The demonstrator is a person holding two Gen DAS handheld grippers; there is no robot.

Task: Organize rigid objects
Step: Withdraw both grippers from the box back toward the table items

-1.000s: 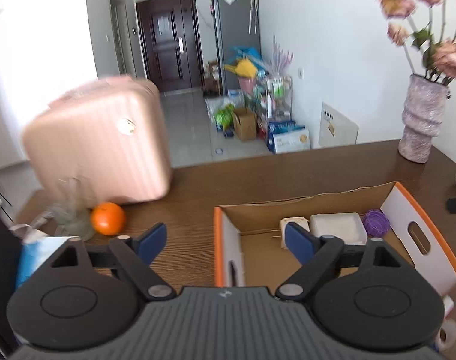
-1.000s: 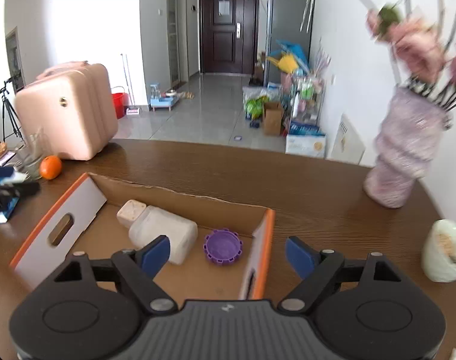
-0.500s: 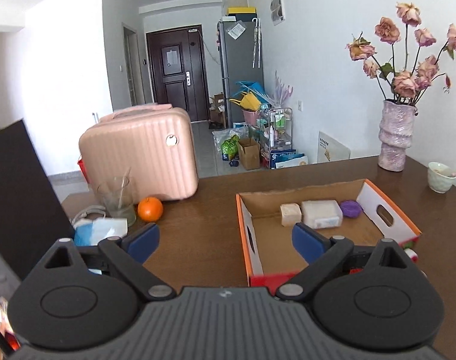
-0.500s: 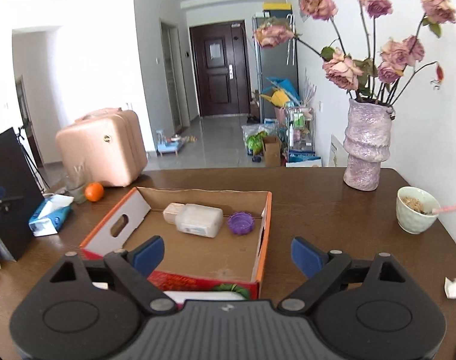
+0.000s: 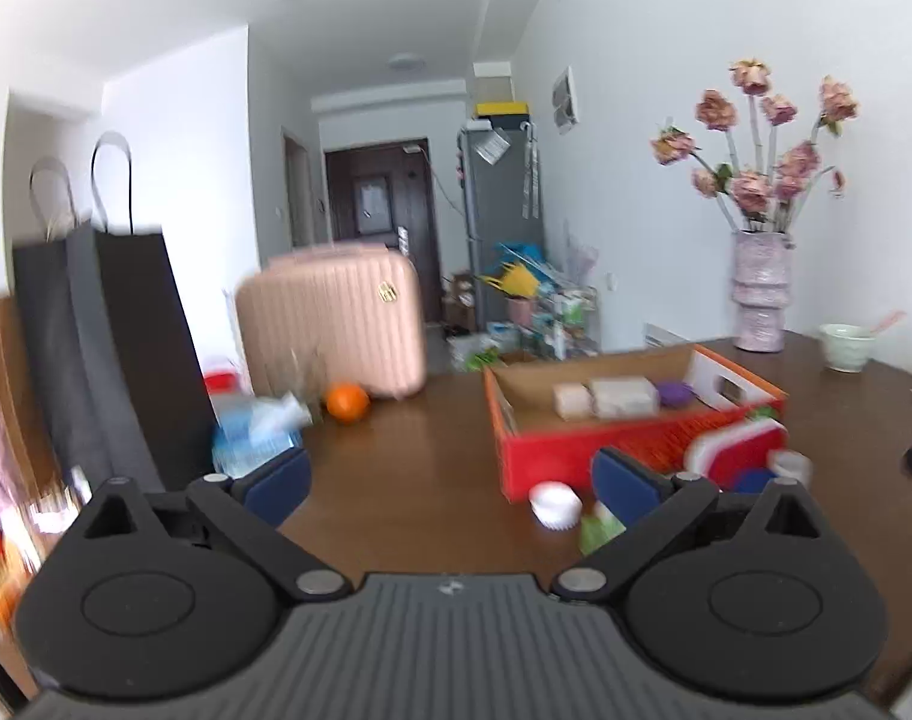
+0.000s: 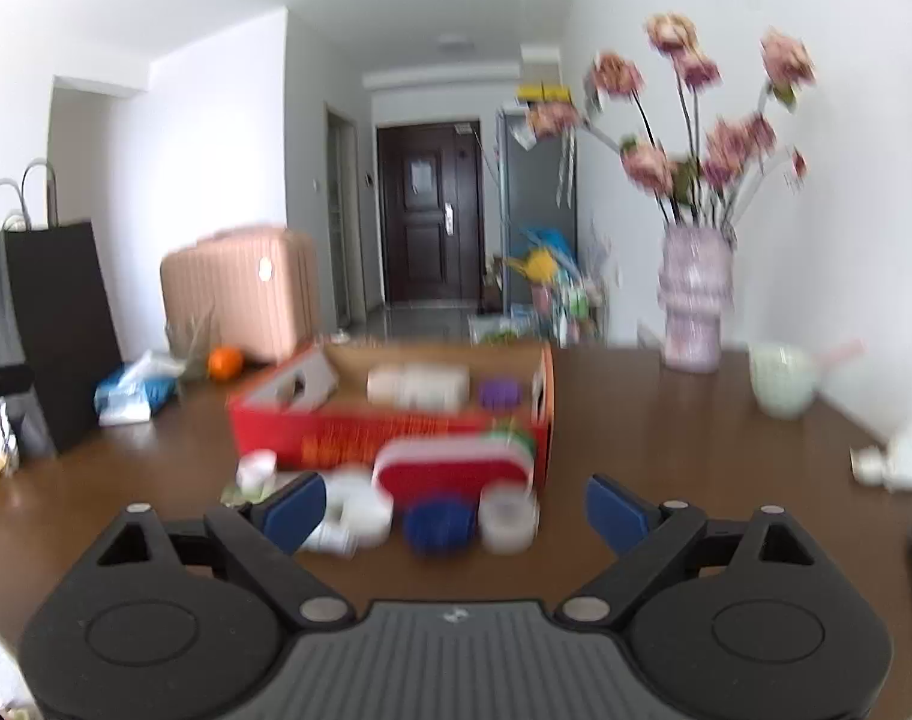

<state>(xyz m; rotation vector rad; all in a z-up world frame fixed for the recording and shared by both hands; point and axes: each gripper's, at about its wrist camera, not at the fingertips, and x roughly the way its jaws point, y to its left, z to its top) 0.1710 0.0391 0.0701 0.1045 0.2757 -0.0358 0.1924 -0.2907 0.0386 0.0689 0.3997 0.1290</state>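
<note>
Both tools empty: left tool (image 5: 450, 477) jaws opening, right tool (image 6: 456, 507) spread wide. We see loose pieces on the bench in front of the cardboard box (image 6: 390, 438); blue lid (image 6: 439, 525) dead ahead of right tool, nearer it.

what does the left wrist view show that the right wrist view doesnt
Only the left wrist view shows the left gripper, its jaws opening with nothing between them.

Only the right wrist view shows the right gripper, open and empty, the round dark blue lid on the table beyond it, and the crumpled white paper at far right.

Both show the red and orange cardboard box, the round orange fruit, the pink ribbed suitcase and the mottled purple flower vase.
</note>
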